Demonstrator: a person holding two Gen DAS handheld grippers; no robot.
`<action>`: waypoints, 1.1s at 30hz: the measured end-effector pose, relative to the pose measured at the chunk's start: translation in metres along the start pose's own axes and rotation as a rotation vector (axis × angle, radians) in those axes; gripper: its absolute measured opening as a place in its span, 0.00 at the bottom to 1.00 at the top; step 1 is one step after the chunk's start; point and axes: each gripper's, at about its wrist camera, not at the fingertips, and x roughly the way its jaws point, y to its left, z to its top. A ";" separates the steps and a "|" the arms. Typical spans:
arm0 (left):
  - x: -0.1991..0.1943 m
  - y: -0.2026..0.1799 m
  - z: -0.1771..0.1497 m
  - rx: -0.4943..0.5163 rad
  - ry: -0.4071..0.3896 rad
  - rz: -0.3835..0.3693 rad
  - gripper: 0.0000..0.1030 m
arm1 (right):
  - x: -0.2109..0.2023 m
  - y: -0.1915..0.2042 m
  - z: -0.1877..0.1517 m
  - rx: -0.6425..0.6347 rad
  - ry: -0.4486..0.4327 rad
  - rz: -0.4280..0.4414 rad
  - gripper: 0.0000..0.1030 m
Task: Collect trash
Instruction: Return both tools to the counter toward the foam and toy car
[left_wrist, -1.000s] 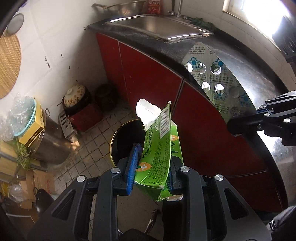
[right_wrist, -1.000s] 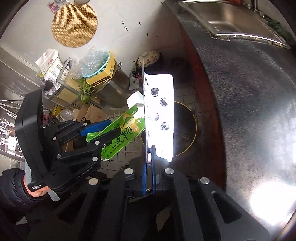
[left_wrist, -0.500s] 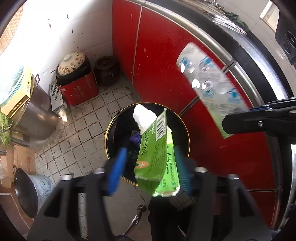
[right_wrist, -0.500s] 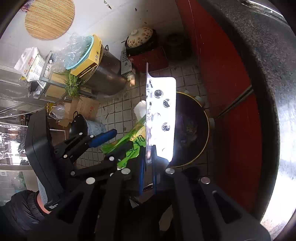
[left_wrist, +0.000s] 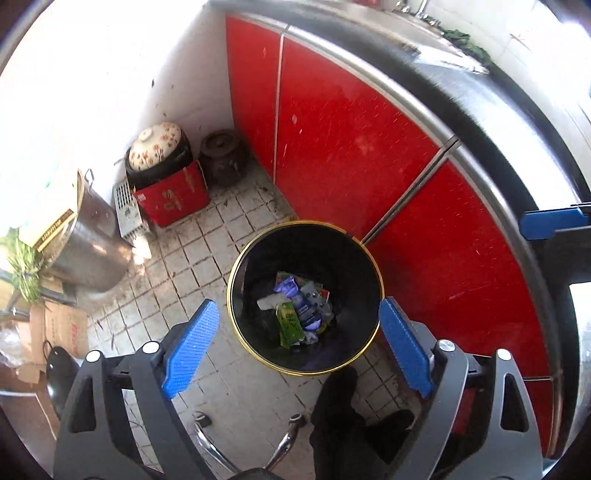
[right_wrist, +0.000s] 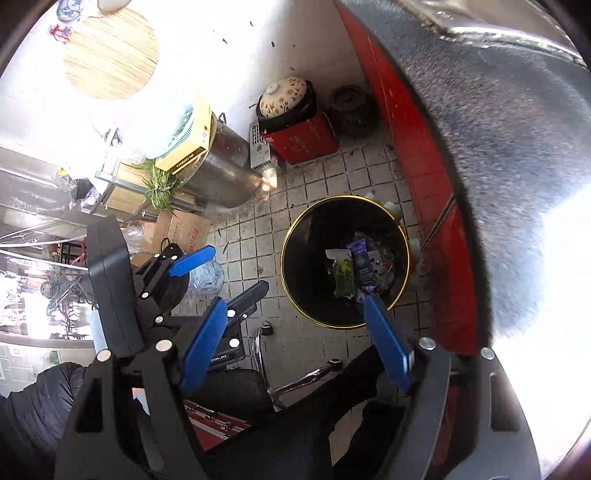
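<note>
Both tongs had just opened wide and were empty. The left tongs (left_wrist: 299, 347) and right tongs (right_wrist: 295, 336) hung over the bin (left_wrist: 236, 280). The green packet (left_wrist: 290, 325) lay inside, and probably the pill sheet too. That trash was done.

Trash (right_wrist: 349, 271) inside gold-rimmed bin (right_wrist: 291, 236)

Left gripper (left_wrist: 299, 347): black angular frame w/ triangular cut-outs, silver screw heads along the top, two blue ribbed pads (left_wrist: 190, 349). Right gripper (right_wrist: 295, 339): same build, black arms, silver screws, blue pads (right_wrist: 205, 345). Seen from the right wrist view, the left unit carries a flat black box w/ a pale ribbed strip. Person: black puffy sleeve (right_wrist: 33, 402), dark trousers (left_wrist: 354, 435).
</note>
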 end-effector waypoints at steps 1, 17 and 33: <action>-0.011 -0.007 0.005 0.017 -0.019 0.007 0.88 | -0.014 0.001 -0.005 0.003 -0.029 -0.007 0.76; -0.127 -0.322 0.039 0.702 -0.244 -0.397 0.93 | -0.286 -0.096 -0.229 0.454 -0.544 -0.532 0.82; -0.168 -0.498 -0.040 1.093 -0.218 -0.638 0.93 | -0.365 -0.151 -0.443 0.945 -0.712 -0.751 0.82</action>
